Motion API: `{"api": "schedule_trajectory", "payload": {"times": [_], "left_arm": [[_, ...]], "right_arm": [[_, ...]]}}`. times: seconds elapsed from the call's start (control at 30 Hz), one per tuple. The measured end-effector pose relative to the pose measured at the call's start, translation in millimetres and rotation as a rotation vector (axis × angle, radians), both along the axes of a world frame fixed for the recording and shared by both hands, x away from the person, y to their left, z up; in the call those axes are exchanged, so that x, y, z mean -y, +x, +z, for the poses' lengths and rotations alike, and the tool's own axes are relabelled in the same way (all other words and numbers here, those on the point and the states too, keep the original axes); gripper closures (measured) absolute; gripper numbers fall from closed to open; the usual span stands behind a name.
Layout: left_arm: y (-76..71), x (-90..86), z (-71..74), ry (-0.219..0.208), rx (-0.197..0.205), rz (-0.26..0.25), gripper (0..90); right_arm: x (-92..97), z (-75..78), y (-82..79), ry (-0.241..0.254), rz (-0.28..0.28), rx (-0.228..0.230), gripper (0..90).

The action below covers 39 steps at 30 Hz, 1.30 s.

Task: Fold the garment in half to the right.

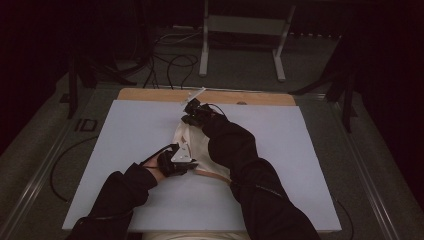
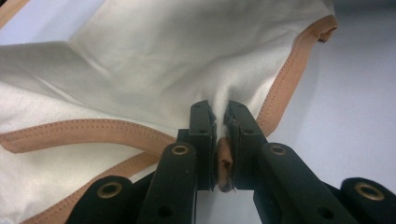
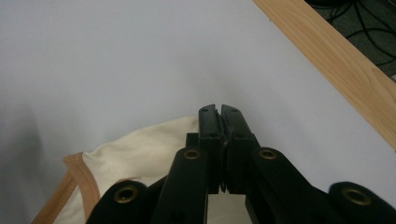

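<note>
Cream cotton garment with tan-bound edges point(image 2: 154, 56) lies crumpled mid-table on the pale blue tabletop point(image 1: 125, 150), between both hands. The left gripper point(image 2: 219, 116) pinches the tan binding, jaws tight on a fold of it. The right gripper point(image 3: 220, 112) is pressed together over the cloth's far edge; whether it holds fabric, I can't tell. It looks light, limp and drapey, so the stitched binding seems the surest hold.

The high view is dim and grainy, the room around the desk point(image 1: 130, 130) sinking into near black. Both gripper views are brighter and evenly lit; the black tongs near the bottom edge look soft, with faint shadow beneath them.
</note>
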<state>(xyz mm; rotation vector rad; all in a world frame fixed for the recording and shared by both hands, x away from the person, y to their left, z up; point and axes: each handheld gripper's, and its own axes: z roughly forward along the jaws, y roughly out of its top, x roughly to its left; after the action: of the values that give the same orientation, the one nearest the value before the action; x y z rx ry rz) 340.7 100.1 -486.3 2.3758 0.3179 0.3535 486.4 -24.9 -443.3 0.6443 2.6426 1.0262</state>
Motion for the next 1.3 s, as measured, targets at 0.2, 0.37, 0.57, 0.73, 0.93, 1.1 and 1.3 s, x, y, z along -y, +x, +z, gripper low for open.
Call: {"api": "schedule_trajectory", "payload": {"times": [0.2,0.37,0.57,0.73,0.93,1.1,1.3], "left_arm": [[0.4,5.6,5.9,0.015,0.003,-0.022,82.3],[1.8,8.6,9.7,0.018,0.003,-0.030,82.3],[2.8,12.9,14.8,0.021,0.004,-0.040,82.2],[3.9,17.8,19.7,0.027,0.006,-0.054,82.3],[6.4,21.2,23.1,0.035,0.007,-0.063,82.3],[7.5,22.9,24.6,0.031,0.007,-0.067,82.2],[8.5,25.4,26.9,0.027,0.004,-0.071,82.2]], "right_arm": [[9.8,3.0,-1.3,0.011,-0.014,0.002,88.7],[17.2,8.2,-2.9,0.016,-0.019,0.012,88.6],[28.5,12.8,-4.9,0.014,-0.029,0.018,88.6],[37.9,17.4,-8.1,0.029,-0.033,0.029,88.6],[45.6,20.2,-10.0,0.030,-0.040,0.039,88.7],[50.9,21.4,-10.9,0.034,-0.049,0.040,88.6],[60.4,23.5,-11.5,0.045,-0.061,0.046,88.6]]}}
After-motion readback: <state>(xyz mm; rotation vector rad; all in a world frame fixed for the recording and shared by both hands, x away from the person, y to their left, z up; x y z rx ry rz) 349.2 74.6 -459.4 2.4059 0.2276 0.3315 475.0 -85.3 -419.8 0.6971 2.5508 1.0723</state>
